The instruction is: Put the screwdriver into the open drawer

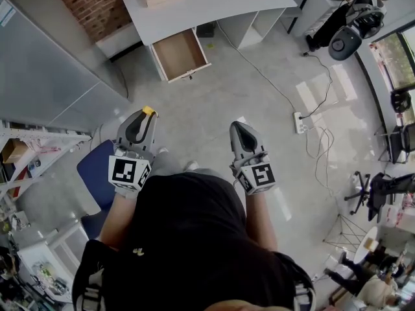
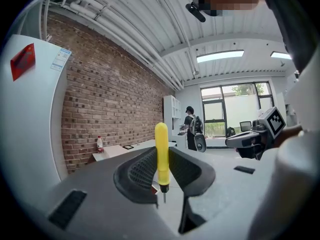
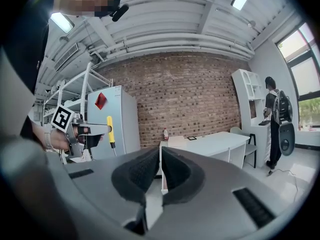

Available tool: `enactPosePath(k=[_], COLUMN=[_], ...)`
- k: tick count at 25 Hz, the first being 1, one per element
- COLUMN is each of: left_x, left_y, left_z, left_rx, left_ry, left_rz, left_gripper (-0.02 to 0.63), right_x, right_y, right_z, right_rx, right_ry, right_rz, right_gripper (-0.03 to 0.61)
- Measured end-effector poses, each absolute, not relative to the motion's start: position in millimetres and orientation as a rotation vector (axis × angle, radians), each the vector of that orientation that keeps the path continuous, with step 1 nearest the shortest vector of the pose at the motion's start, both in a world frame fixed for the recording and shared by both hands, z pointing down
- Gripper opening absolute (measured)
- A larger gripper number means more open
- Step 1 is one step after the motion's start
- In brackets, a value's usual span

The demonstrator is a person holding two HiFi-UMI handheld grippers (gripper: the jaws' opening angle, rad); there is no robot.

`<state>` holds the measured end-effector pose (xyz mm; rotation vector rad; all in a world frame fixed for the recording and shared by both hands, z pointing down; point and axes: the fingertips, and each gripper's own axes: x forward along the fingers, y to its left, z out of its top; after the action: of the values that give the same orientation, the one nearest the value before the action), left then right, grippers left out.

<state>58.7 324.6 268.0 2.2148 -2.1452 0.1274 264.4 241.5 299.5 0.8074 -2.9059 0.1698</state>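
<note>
The left gripper (image 1: 142, 118) is clamped on the screwdriver (image 2: 161, 151), with the yellow handle upright between the jaws and the shaft pointing down. The right gripper (image 3: 160, 159) has its jaws together on nothing. The open drawer (image 1: 180, 55) juts from the bench (image 1: 214, 2) at the far side, well apart from both grippers. The step in hand looks like the carry. Walk up to the drawer with the clamp firm so the slim handle cannot pivot. Lower the left gripper close over the drawer's bare bottom, tilt the tool flat, then part the jaws.
</note>
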Motion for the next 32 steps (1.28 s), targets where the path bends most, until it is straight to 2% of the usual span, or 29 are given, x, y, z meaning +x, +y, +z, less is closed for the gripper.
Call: enactPosePath(k=[12, 32], left_x=[29, -134], left_y=[265, 115], left_z=[282, 293], left_rx=[2.246, 2.322], left_ry=[-2.099, -1.973], left_rz=[0.111, 0.106], left_gripper=[0.075, 0.075], right_x=[232, 75], right_y=[185, 55], right_z=[307, 311], right_rx=[0.852, 0.963], right_ry=[-2.867, -2.790], right_rz=[0.183, 0.203], right_gripper=[0.011, 0.011])
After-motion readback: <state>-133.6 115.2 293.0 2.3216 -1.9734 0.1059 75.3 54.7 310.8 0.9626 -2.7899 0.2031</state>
